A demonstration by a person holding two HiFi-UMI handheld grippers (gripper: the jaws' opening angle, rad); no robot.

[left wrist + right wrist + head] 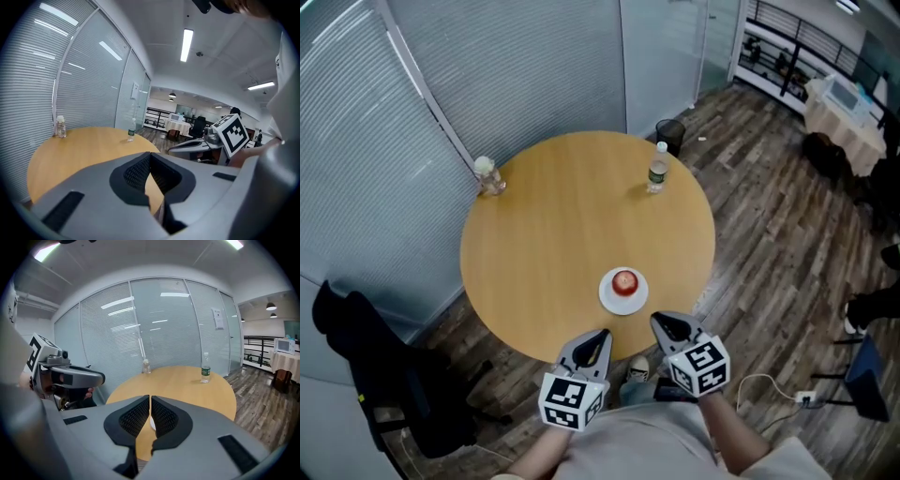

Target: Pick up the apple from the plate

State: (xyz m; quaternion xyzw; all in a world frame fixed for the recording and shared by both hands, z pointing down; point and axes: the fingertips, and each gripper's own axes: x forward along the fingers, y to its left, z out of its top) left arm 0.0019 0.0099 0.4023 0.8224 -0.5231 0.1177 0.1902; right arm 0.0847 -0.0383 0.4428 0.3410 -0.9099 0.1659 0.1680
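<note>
A red apple (624,280) sits on a small white plate (623,298) near the near edge of the round wooden table (562,234). Both grippers are just off that edge, on my side of the plate. My left gripper (600,335) is shut with nothing in it, its pads pressed together in the left gripper view (150,161). To the right of it my right gripper (659,322) is also shut and empty (150,404). In the right gripper view only a white sliver of the plate (152,424) shows past the jaws, and the apple is hidden.
A water bottle with a green label (657,169) stands at the table's far right, and a small clear bottle (488,175) at the far left by the blinds. A black chair (384,375) is at the left, and a dark bin (670,131) stands beyond the table.
</note>
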